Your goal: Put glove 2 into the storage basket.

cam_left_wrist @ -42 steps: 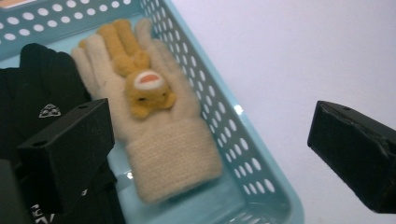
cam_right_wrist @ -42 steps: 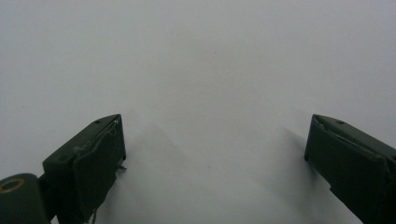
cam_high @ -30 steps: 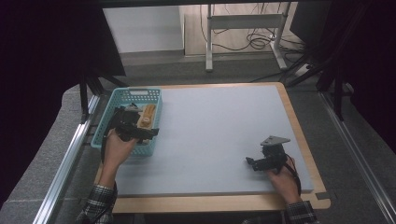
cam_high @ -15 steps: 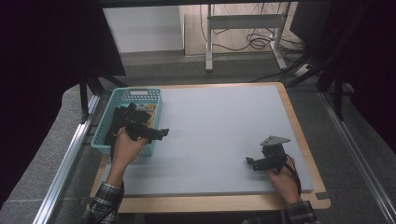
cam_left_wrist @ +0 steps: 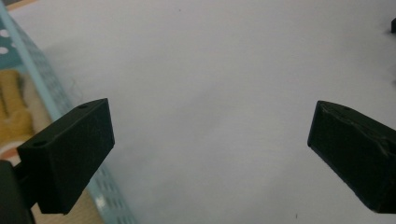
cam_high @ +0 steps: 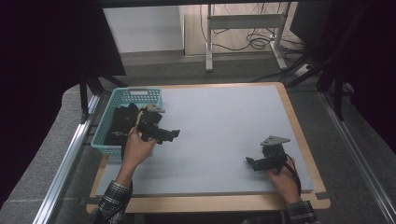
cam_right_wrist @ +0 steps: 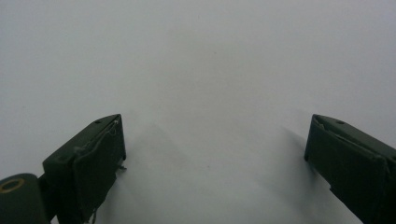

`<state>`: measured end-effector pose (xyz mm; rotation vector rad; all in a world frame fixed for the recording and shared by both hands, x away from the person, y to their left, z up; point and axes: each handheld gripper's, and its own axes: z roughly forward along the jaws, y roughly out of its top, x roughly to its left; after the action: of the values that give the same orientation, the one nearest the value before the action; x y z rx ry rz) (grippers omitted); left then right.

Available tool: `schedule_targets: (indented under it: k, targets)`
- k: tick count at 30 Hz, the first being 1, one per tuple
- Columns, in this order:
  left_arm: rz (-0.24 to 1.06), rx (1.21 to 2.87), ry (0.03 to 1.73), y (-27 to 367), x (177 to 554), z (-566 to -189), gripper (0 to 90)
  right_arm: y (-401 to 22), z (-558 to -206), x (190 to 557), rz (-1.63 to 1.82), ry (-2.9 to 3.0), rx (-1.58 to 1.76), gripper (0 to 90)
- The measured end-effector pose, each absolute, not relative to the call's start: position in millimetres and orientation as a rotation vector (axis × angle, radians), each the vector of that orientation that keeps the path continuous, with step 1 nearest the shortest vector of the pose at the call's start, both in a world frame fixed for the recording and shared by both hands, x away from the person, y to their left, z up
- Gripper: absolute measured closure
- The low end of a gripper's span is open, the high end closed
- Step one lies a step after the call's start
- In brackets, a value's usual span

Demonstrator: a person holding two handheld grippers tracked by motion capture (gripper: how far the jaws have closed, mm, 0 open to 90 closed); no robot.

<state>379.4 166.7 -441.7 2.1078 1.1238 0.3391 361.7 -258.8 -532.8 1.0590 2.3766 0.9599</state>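
My left gripper [cam_high: 173, 134] is open and empty, held just right of the teal basket [cam_high: 105, 140] over the grey mat [cam_high: 224, 126]. In the left gripper view its jaws stand wide apart [cam_left_wrist: 210, 154], with the basket's rim [cam_left_wrist: 56, 105] at the left and a tan soft thing [cam_left_wrist: 11, 109] inside it. Dark items [cam_high: 122, 122] lie in the basket. My right gripper [cam_high: 250, 162] rests low at the mat's front right, open, with bare mat between its jaws [cam_right_wrist: 215, 163].
The mat lies on a wooden board [cam_high: 205, 203] whose front edge is near the person's sleeves. A metal rail [cam_high: 65, 163] runs along the left. A desk frame with cables [cam_high: 243, 32] stands beyond the far edge.
My left gripper has come out of the basket and moved right and nearer, over the mat's left edge. The right gripper has stayed put.
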Motion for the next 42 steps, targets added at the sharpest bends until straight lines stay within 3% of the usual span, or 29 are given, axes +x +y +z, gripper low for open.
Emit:
schedule_targets:
  k: [42]
  targets:
    - [0.222, 2.15, 0.919, 90.8, 355.2, -487.9, 1.2, -258.8, -532.8, 361.7, 0.96, 2.376, 1.059, 4.9]
